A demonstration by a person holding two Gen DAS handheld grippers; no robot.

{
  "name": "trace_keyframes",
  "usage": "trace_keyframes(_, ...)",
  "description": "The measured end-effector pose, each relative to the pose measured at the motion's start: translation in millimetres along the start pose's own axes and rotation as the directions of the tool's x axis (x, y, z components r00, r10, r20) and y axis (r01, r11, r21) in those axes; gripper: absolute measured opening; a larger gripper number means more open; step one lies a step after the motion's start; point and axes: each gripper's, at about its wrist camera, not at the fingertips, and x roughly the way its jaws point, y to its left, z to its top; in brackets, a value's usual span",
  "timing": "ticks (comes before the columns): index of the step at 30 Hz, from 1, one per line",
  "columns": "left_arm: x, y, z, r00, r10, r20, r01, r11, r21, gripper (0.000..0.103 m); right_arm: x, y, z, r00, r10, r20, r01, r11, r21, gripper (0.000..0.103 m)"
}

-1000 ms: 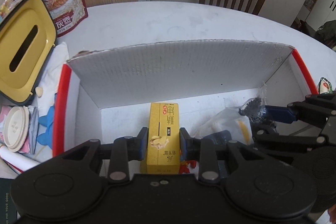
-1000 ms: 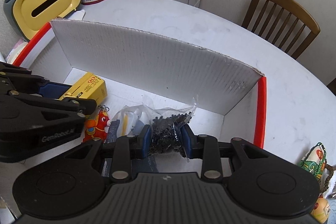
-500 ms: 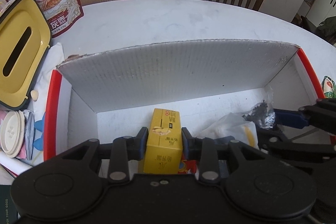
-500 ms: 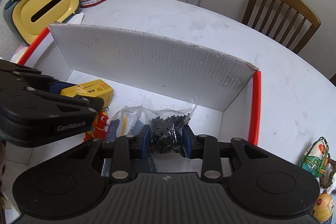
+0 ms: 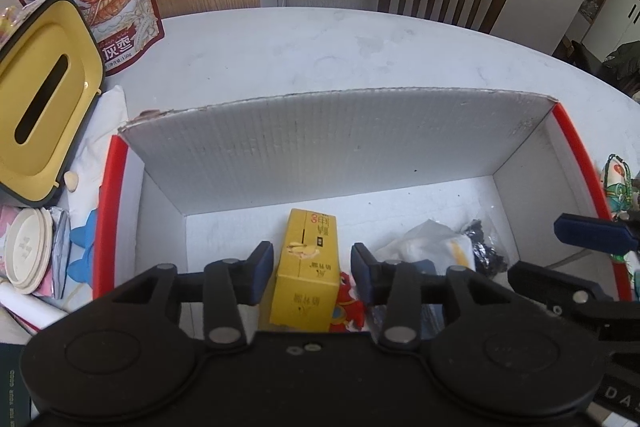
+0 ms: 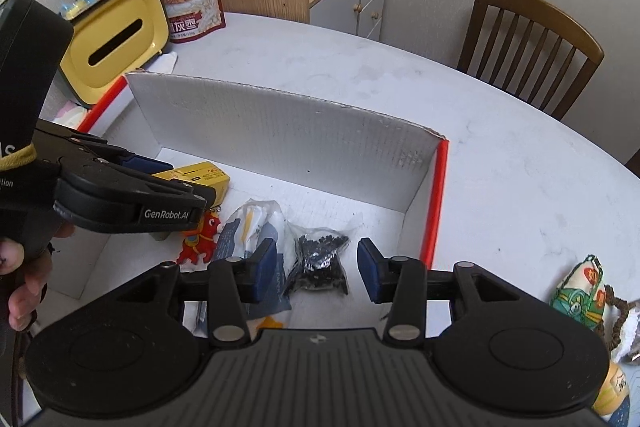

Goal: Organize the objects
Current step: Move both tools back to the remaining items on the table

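Release step, both hands. Best practice judged: lift each gripper straight up so no pad drags its item.

Left gripper (image 5: 312, 269) jaws had just been opening; yellow carton (image 5: 307, 275) stood between the spread pads, untouched, on the box (image 5: 560, 163) floor.

Right gripper (image 6: 317, 269) likewise spread; bag of black pieces (image 6: 320, 259) lay between its pads, at 3 o'clock from the carton.

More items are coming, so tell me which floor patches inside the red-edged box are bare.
Bare: the box floor between its left wall and the yellow carton, and the strip along the back wall. Crowded: carton, red toy, white packet and bag of black bits.
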Motion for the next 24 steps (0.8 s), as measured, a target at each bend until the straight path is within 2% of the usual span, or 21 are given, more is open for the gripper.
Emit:
trace_keyframes(2,-6,-2,-2,1.0,0.004,0.013,-0.004,1.0,0.004,0.055,-6,-1,-3,1.0,0.012,0.009,-0.012,1.0,0.0,0.044)
trace_keyframes(8,-30,-9,-10,0.998,-0.004,0.061,0.003,1.0,0.019,0.055,-31,-2,-11,0.997,0.053,0.054,-0.053,0.999,-0.004,0.044)
trace_keyframes(13,-53,-17,-18,0.995,-0.024,0.1,0.021,1.0,0.022,0.058,-51,-6,-17,0.993,0.082,0.088,-0.084,0.996,0.018,0.049)
trace_keyframes(17,-73,-27,-26,0.987,-0.012,0.158,0.006,0.999,0.04,0.069,-67,-7,-22,0.989,0.094,0.116,-0.096,0.995,0.02,0.053)
trace_keyframes(21,-88,-35,-32,0.982,-0.024,0.189,0.017,0.999,0.036,0.071,-83,-11,-29,0.985,0.108,0.137,-0.112,0.993,0.022,0.058)
trace_keyframes(24,-100,-43,-37,0.977,-0.026,0.213,0.019,0.999,0.033,0.077,-94,-15,-35,0.982,0.122,0.146,-0.126,0.992,0.022,0.06)
